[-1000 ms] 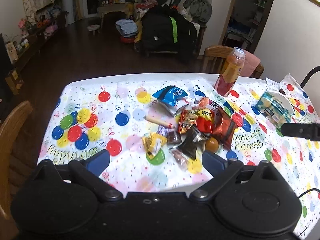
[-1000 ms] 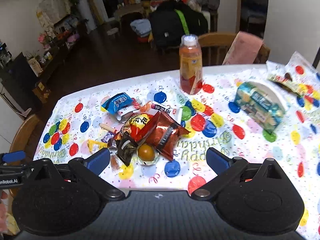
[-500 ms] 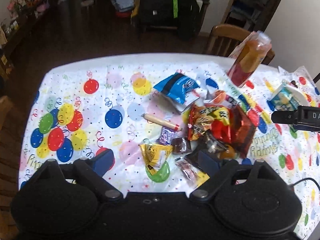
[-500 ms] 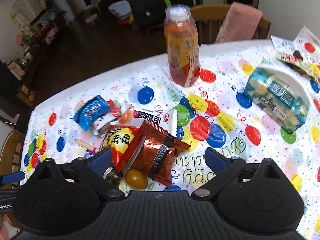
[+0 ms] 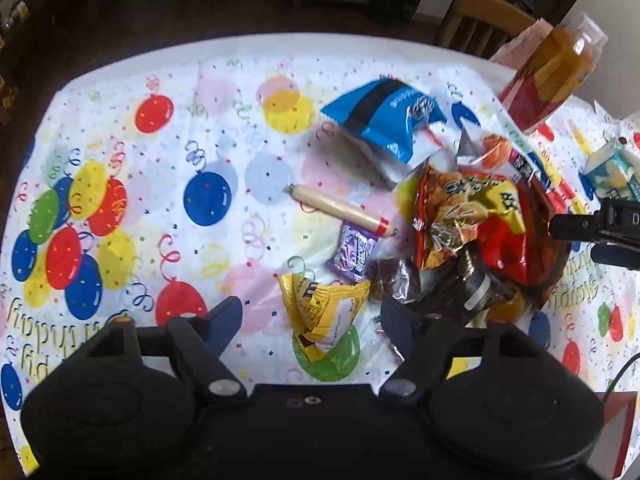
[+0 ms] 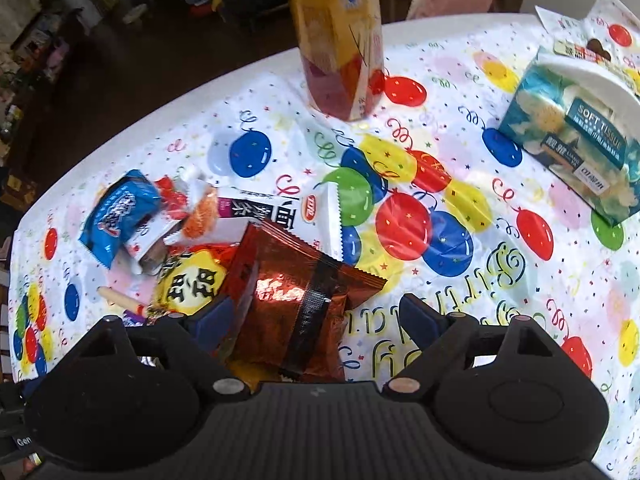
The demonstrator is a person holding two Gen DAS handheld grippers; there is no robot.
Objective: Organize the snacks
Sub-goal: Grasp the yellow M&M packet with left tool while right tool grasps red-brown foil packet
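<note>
A heap of snacks lies on the balloon-print tablecloth [image 5: 120,160]. My left gripper [image 5: 312,322] is open, low over a crumpled yellow candy packet [image 5: 320,308] that sits between its fingers. Past it lie a purple candy [image 5: 354,252], a sausage stick [image 5: 340,210], a blue packet [image 5: 384,116] and a red-and-yellow chip bag [image 5: 468,216]. My right gripper [image 6: 316,320] is open around a shiny dark red foil bag [image 6: 296,304]. Left of that bag are the yellow-labelled chip bag [image 6: 192,284], a white noodle packet [image 6: 280,216] and the blue packet [image 6: 116,220].
An orange drink bottle [image 6: 340,40] stands at the table's far side. A teal tissue box [image 6: 576,132] sits at the right with a small packet [image 6: 588,46] behind it. Wooden chairs [image 5: 484,24] stand behind the table. The right gripper's body [image 5: 596,228] shows at the left view's right edge.
Both grippers came down and forward toward the snack heap. The yellow packet now lies between the left fingers and the dark red bag between the right ones.
</note>
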